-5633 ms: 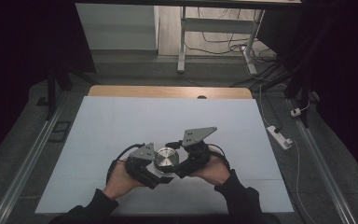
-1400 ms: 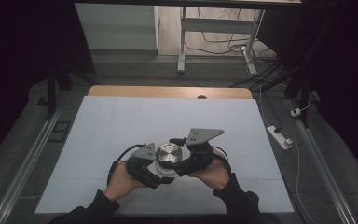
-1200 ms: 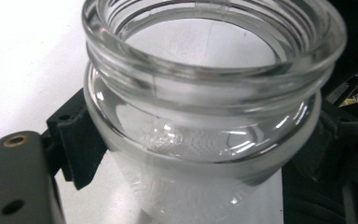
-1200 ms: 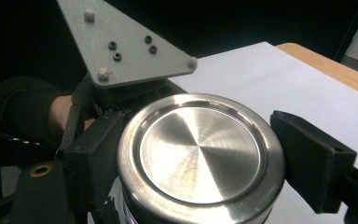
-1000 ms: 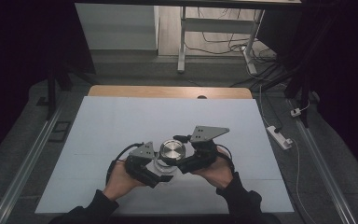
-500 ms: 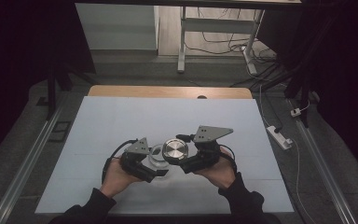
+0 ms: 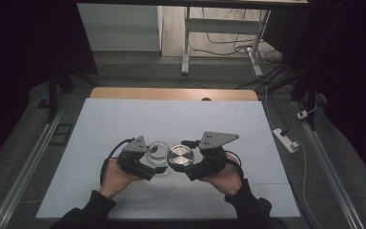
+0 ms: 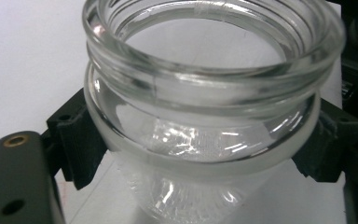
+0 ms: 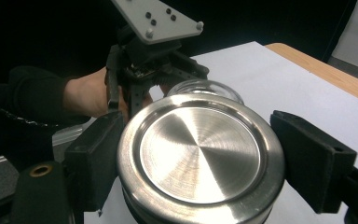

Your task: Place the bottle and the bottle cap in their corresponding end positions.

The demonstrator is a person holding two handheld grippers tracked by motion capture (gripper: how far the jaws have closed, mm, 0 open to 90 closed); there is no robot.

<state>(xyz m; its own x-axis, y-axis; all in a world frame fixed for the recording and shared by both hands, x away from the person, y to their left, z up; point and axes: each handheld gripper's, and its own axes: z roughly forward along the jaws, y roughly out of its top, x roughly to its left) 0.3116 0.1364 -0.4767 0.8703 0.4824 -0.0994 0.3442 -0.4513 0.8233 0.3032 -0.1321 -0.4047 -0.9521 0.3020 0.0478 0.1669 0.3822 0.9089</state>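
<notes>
A clear glass jar (image 7: 157, 151) stands open on the white table top (image 7: 171, 119), with my left gripper (image 7: 153, 161) shut on it. In the left gripper view the black pads (image 8: 77, 140) press both sides of the jar (image 8: 205, 93) below its threaded neck. A round brushed-metal lid (image 7: 180, 155) is just right of the jar, and my right gripper (image 7: 185, 163) is shut on it. The right gripper view has the lid (image 9: 200, 149) flat between the pads (image 9: 95, 158), with the jar's rim (image 9: 205, 86) and the left gripper (image 9: 154, 56) behind it.
A wooden edge (image 7: 171, 93) runs along the table's far side. A white power strip (image 7: 286, 139) lies on the floor to the right. Metal rails (image 7: 33, 157) flank the table, and a table frame (image 7: 187, 43) stands beyond.
The lid sat on the jar between the two grippers before. Now it is off and to the right of the jar, whose mouth is open; the left hand has drifted slightly left.
</notes>
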